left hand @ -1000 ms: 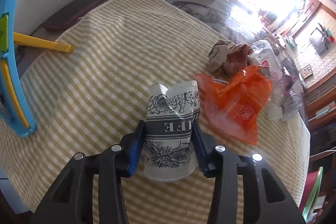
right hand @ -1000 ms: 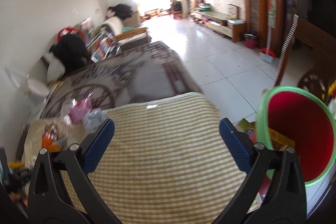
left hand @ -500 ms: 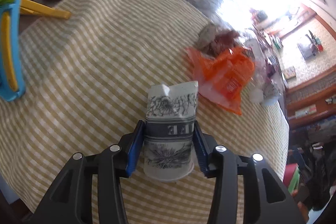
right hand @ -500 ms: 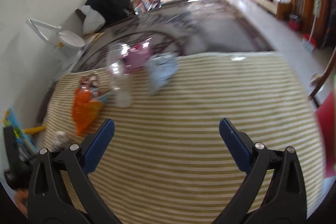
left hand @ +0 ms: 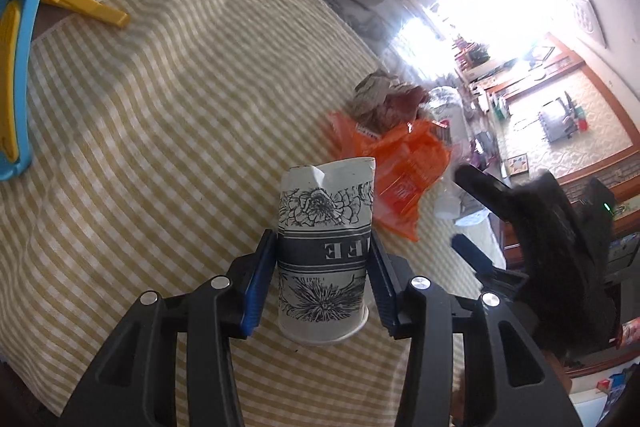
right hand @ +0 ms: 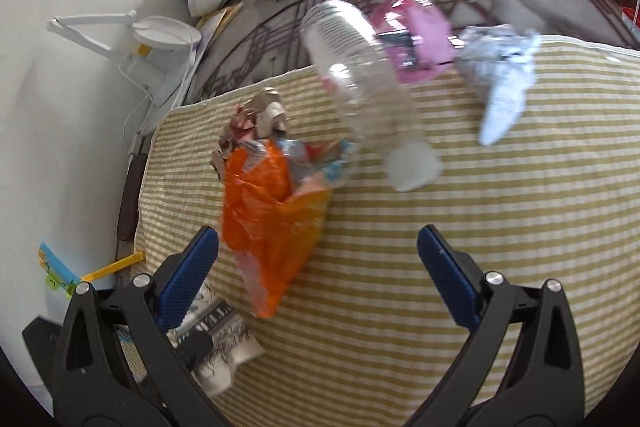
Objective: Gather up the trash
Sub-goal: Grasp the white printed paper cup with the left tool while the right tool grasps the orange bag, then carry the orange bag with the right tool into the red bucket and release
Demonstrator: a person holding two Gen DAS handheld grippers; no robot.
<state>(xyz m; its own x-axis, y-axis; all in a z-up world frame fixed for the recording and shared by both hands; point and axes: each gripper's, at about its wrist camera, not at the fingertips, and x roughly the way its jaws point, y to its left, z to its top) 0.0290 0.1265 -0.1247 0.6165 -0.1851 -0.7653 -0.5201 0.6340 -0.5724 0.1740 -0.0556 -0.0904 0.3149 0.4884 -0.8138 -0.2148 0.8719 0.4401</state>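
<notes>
paper is the material of the held item: a crumpled white paper cup with black flower print and a dark lettered band [left hand: 325,251] sits clamped between the blue pads of the left gripper [left hand: 322,273], rim toward the camera, base dented. the jaws are closing on it, and the cup walls are pressed flat at both pads. the cup interior is not visible.

changes from one second ago:
- the left view is tilted further; the cup remains in the same grip above the yellow-and-white striped tablecloth [left hand: 168,115].
- the right gripper [right hand: 318,269] no longer faces the open room and the red bin with green rim; it now points down at the trash on the cloth.
- the right gripper's black frame has entered the left view at the right edge.

right gripper state: jaws wide apart, nothing between the pads. its left pad lies just beside the torn orange plastic bag [right hand: 272,223].

trash positions, right view:
- orange bag lies flat on the cloth, a crumpled brown paper wrapper [right hand: 256,119] touching its far end.
- clear plastic bottle with white cap [right hand: 360,95] lies on its side past the bag; it looks empty, though the picture is blurred.
- pink packet [right hand: 420,43] and crumpled silver-white foil wrapper [right hand: 500,75] lie near the far cloth edge.
</notes>
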